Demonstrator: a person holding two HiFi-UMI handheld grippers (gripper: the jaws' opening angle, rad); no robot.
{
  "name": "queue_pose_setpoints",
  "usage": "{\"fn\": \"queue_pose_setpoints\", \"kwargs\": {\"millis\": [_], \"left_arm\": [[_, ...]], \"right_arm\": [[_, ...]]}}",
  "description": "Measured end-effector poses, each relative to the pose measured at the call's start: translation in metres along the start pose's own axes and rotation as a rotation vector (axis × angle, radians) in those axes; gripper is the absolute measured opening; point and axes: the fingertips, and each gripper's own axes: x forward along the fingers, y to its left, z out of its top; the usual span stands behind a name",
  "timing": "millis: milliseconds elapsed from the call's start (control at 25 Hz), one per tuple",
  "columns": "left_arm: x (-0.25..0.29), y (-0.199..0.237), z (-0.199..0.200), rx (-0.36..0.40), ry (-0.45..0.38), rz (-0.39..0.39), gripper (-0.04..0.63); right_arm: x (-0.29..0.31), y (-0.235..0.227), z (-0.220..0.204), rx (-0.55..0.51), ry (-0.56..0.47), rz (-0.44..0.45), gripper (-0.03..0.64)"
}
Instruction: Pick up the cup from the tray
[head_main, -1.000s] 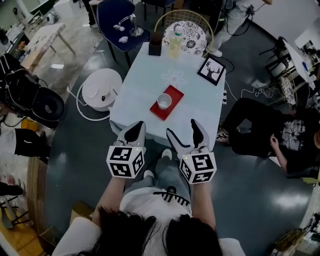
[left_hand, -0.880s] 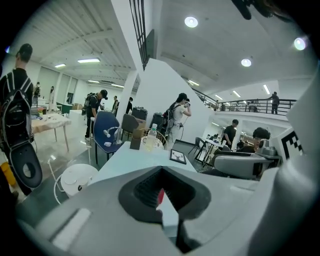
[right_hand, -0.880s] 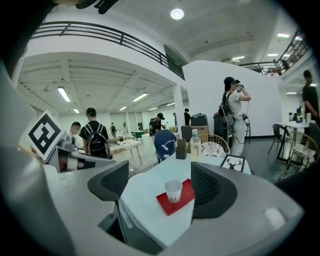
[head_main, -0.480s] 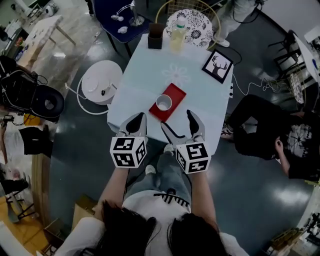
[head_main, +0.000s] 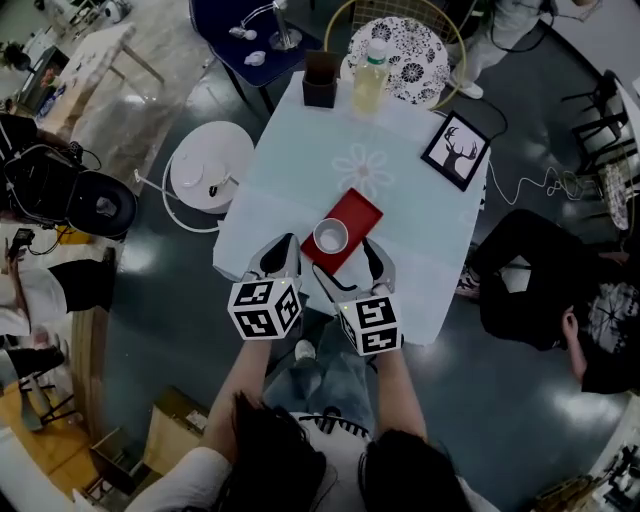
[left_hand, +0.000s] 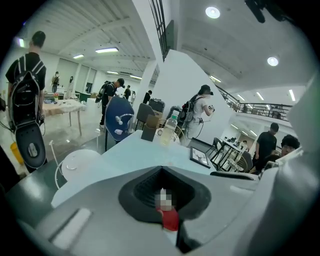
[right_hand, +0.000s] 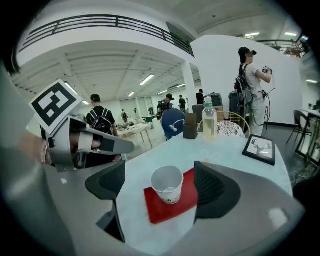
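Note:
A white paper cup (head_main: 330, 236) stands upright on a red tray (head_main: 356, 212) near the front edge of the pale table (head_main: 290, 170). My right gripper (head_main: 346, 264) is open just short of the cup. In the right gripper view the cup (right_hand: 167, 184) shows in the gap between the dark pads (right_hand: 212, 184), resting on the tray (right_hand: 160, 211). My left gripper (head_main: 279, 257) sits to the left of the tray, its jaws shut with nothing in them. In the left gripper view (left_hand: 162, 175) only a sliver of the red tray (left_hand: 170, 220) shows past the closed jaws.
At the table's far end stand a bottle (head_main: 368, 80), a dark box (head_main: 320, 82) and a framed deer picture (head_main: 458, 150). A patterned chair (head_main: 405, 50) is behind. A white round unit (head_main: 205, 172) sits on the floor to the left, a person (head_main: 560, 290) on the right.
Both grippers have moved forward over the table's front edge toward the tray. The right gripper's open jaws have come up close to the cup. The cup and tray stayed put.

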Motion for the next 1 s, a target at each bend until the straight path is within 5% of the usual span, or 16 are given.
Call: {"fn": "queue_pose_setpoints", "kwargs": {"millis": [440, 800, 1000], "left_arm": [[0.044, 0.026, -0.025, 0.031, 0.056, 0.045, 0.001], [0.051, 0.029, -0.028, -0.019, 0.051, 0.049, 0.001], [0.047, 0.03, -0.037, 0.001, 0.071, 0.057, 0.001]], "right_arm": [[0.063, -0.01, -0.033, -0.033, 0.061, 0.019, 0.448], [0.082, -0.017, -0.046, -0.048, 0.058, -0.027, 0.446], [0.084, -0.023, -0.042, -0.026, 0.027, -0.055, 0.374]]}}
